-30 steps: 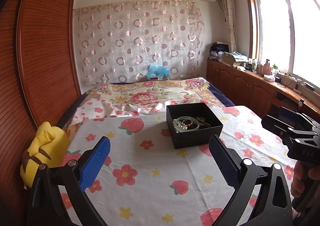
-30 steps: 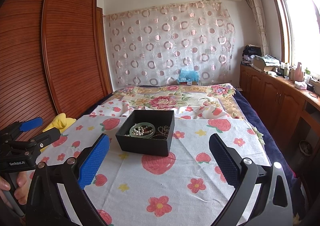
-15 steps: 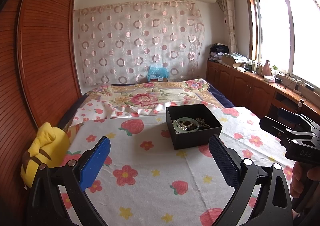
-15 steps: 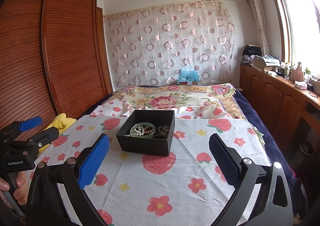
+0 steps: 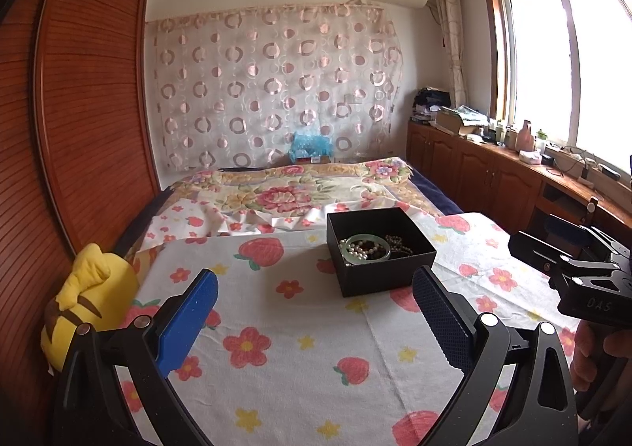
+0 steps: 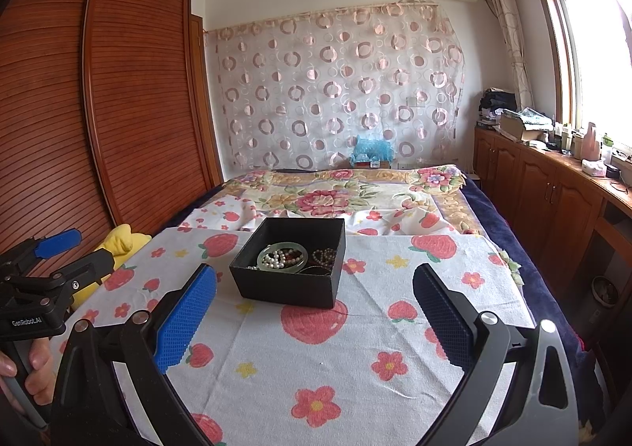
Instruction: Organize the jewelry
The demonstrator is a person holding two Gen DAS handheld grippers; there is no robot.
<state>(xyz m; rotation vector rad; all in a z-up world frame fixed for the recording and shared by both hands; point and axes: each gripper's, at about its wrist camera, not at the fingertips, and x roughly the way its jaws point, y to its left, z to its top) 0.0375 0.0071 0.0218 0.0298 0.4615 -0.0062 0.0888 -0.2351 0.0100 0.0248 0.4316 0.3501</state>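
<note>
A black open box (image 5: 381,276) (image 6: 288,288) stands on the strawberry-print cloth (image 5: 276,347) (image 6: 335,359) on the bed. Inside lie a green bangle (image 5: 365,246) (image 6: 283,255) with a pearl strand and dark bead strings. My left gripper (image 5: 316,312) is open and empty, held above the cloth short of the box; it also shows at the left of the right wrist view (image 6: 59,256). My right gripper (image 6: 316,308) is open and empty, just short of the box; it shows at the right of the left wrist view (image 5: 568,272).
A yellow plush toy (image 5: 91,300) (image 6: 118,248) lies at the bed's left edge by the wooden wardrobe (image 5: 79,110). A floral blanket (image 5: 300,193) covers the far bed. Wooden cabinets (image 5: 493,177) with clutter run along the right under the window.
Almost nothing: both grippers stay open and hover in place, with only a slight drift of the views.
</note>
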